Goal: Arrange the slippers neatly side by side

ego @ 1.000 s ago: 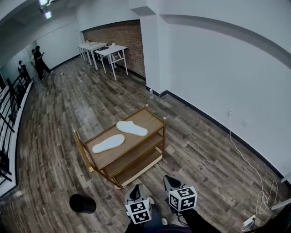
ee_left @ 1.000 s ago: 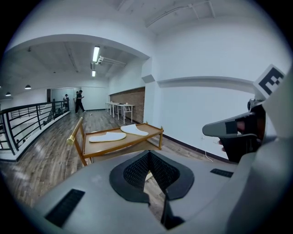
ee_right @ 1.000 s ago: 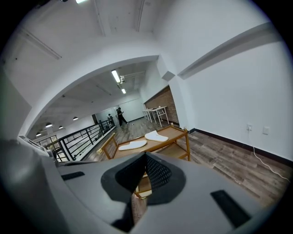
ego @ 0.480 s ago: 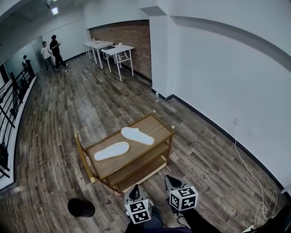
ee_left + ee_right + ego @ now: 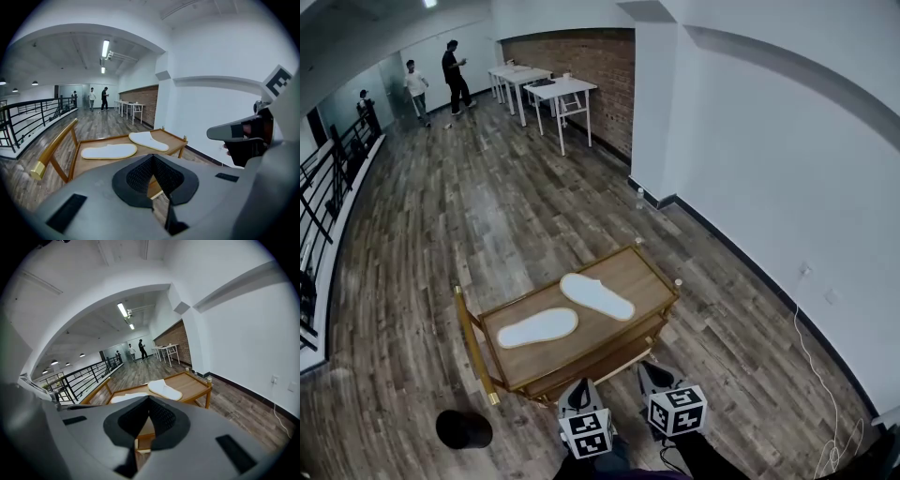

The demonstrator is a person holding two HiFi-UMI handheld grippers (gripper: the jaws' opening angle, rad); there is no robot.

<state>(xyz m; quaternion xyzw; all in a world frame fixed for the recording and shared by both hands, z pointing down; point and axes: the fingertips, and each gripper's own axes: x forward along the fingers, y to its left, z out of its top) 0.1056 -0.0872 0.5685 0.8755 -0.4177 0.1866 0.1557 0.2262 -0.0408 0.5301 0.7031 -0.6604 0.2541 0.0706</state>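
1. On the top shelf of a wooden cart (image 5: 649, 275), the head view shows two white slippers lying apart and at an angle to each other: the left slipper (image 5: 538, 328) and the right slipper (image 5: 596, 296). The left gripper (image 5: 578, 398) and right gripper (image 5: 654, 377) hang side by side at the cart's near edge.
2. In the left gripper view, the left gripper's jaws are pressed together on nothing, with both slippers beyond them.
3. In the right gripper view, the right gripper's jaws also meet, empty, and partly hide the left slipper.

I count: two slippers (image 5: 538, 328) (image 5: 596, 296), one wooden cart (image 5: 649, 273), two grippers (image 5: 578, 394) (image 5: 653, 377), three people (image 5: 415, 82) far back, one black round object (image 5: 464, 429).
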